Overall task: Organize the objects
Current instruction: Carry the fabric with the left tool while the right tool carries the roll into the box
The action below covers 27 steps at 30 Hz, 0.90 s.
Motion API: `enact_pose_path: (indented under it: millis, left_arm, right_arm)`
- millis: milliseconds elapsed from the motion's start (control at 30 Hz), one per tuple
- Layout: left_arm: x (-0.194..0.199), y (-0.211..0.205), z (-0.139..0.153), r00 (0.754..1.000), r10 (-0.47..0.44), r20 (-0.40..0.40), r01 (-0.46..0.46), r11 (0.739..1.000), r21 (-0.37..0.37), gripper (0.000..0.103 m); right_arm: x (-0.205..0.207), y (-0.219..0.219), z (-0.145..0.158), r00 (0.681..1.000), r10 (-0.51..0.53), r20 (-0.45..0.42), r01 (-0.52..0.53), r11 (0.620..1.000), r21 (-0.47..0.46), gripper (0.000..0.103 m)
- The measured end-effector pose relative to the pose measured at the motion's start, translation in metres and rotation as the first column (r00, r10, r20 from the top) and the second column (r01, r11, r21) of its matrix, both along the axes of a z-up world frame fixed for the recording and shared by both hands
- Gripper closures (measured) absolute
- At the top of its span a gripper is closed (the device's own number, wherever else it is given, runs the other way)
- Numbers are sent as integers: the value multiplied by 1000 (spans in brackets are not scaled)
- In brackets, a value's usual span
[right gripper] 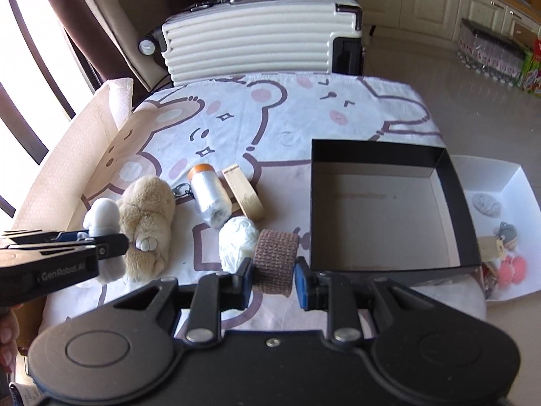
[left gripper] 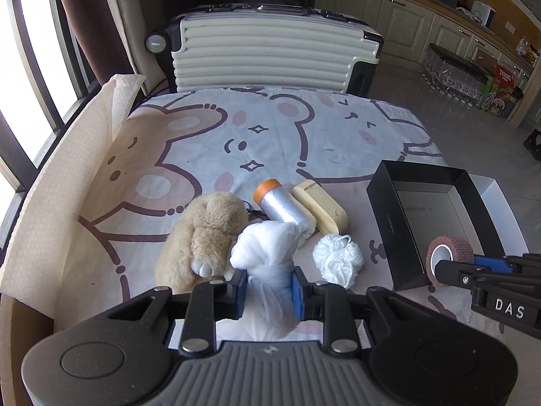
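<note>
My left gripper [left gripper: 268, 292] is shut on a bundle of white gauze cloth [left gripper: 265, 247], just right of a tan plush toy [left gripper: 206, 233]; the cloth also shows in the right wrist view [right gripper: 103, 218]. My right gripper [right gripper: 272, 279] is shut on a brown bandage roll [right gripper: 275, 253], held just left of the near corner of the open black box [right gripper: 454, 203]. The roll also shows in the left wrist view [left gripper: 451, 252]. On the cloth-covered table lie a silver roll with an orange cap [left gripper: 279, 203], a beige wooden block [left gripper: 321, 206] and a white yarn ball [left gripper: 338, 258].
A white tray [right gripper: 517, 182] with small trinkets stands right of the black box. A cream suitcase [left gripper: 270, 54] stands behind the table. A paper-lined cardboard wall [left gripper: 67, 176] borders the table's left side. Kitchen cabinets line the far right.
</note>
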<state>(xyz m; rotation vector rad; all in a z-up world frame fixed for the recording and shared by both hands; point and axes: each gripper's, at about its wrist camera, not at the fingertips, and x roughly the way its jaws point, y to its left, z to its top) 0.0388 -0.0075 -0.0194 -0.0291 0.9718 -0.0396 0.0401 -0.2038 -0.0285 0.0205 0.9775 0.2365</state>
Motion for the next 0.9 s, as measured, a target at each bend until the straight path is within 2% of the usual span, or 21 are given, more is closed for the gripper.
enact_pose_path:
  millis: [133,567,900]
  left_arm:
    - [-5,1,4,1000,10,13,-11,1000,16,75]
    - [-14,0,14,999,21,36,-21,1000,1,75]
    - [5,-15,32,1000,8,30,-8,1000,5,75]
  right_arm:
    - [-4,-1,8,999,11,35,-10,1000,-15,76]
    - [-16,-5,24,994,29,107,-24,999,-48,76]
    - [-2,-17,48,993,7,116,-2,999,-36,76]
